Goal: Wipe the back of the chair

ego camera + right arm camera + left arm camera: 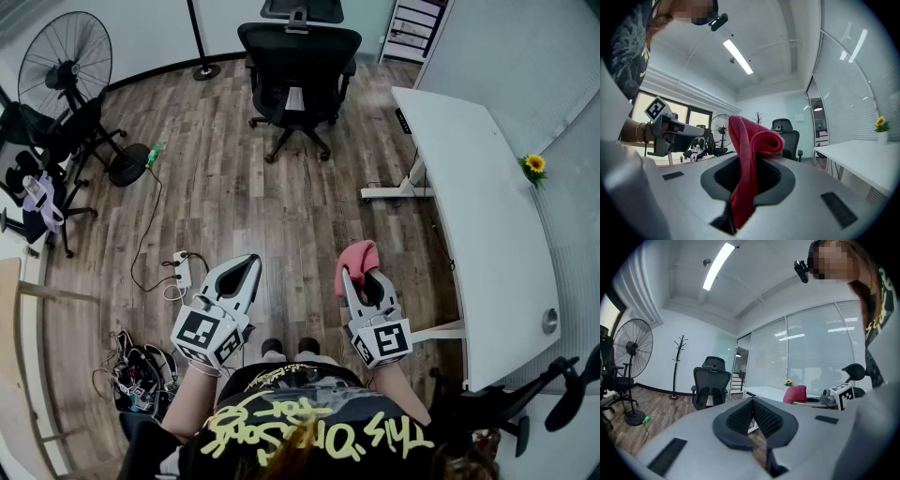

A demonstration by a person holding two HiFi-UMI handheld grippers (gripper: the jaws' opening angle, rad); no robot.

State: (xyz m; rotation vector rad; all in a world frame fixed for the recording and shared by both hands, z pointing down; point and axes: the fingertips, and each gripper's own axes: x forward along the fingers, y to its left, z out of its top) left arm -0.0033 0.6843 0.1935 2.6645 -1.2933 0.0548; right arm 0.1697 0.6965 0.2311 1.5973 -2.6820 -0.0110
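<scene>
Red cloth (749, 157) is pinched between the jaws of my right claw (362, 274), folded over above them and hanging below. Beside it, my left claw (251, 265) is closed on nothing, pads together. A white desk (469, 187) runs off to the right. Far ahead of both claws, across wood floor (234, 187), stands the black office chair (298, 52). I judge wiping hasn't begun: next I must close that gap and press the cloth against its backrest.

Chair (298, 66) ahead, desk (473, 216) right.
</scene>
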